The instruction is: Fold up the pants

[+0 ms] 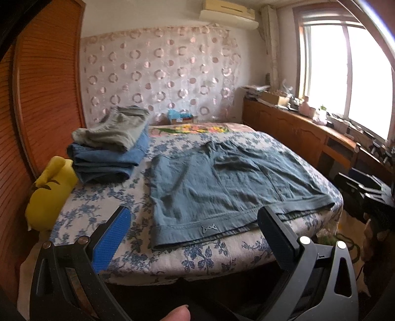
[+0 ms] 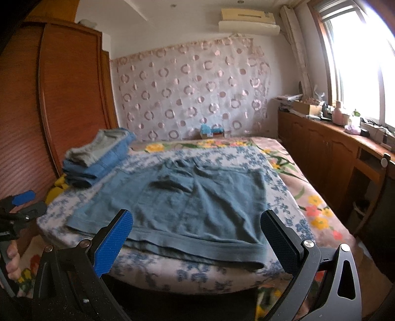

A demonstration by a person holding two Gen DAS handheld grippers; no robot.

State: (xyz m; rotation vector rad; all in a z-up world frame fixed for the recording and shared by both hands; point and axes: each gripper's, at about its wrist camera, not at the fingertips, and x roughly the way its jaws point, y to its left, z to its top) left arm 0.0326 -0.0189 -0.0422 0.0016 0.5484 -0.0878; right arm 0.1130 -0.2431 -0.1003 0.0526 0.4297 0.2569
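Your left gripper and right gripper both hang spread wide and empty at the near edge of the bed. The blue-grey pants lie flat on the floral sheet, waistband toward you. Behind them to the left sits a stack of folded clothes, beside a yellow plush toy.

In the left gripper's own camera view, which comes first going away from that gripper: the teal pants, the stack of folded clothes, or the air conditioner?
From the left gripper, nearest first:
1. Teal pants, spread flat on the bed straight ahead, hem between the open fingers.
2. Stack of folded clothes, farther back on the left of the bed.
3. Air conditioner, high on the far wall.
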